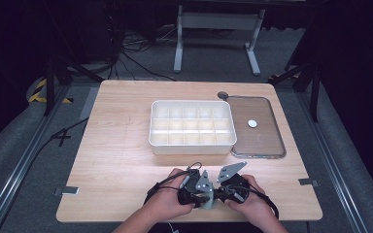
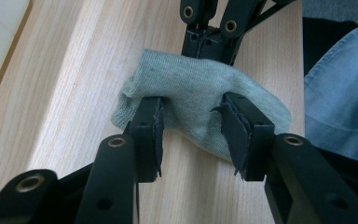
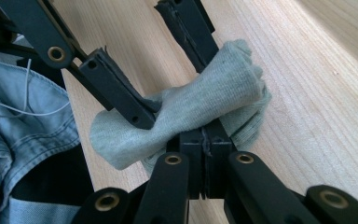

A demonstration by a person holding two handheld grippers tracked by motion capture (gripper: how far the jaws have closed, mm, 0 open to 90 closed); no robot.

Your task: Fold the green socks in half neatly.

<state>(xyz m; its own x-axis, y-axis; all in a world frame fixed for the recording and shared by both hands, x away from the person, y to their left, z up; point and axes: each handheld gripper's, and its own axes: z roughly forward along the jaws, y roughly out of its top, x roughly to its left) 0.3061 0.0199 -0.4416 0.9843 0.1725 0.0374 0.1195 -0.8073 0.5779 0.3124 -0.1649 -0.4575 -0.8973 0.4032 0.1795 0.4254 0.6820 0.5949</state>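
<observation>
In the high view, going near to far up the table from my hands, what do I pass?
The two tools held together → white divided box → small dark round thing near the table's far edge.

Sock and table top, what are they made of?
Sock: soft grey-green knit fabric, likely cotton blend; fine ribbed stitches show, and it bunches where pinched. Table top: pale wood or wood-look laminate, matte; straight grain lines show, which one I cannot tell.

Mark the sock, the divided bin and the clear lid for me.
sock (image 2: 200, 100), left gripper view, middle of the fabric.
divided bin (image 1: 192, 147), high view, near wall.
clear lid (image 1: 264, 138), high view, bare panel.
</observation>
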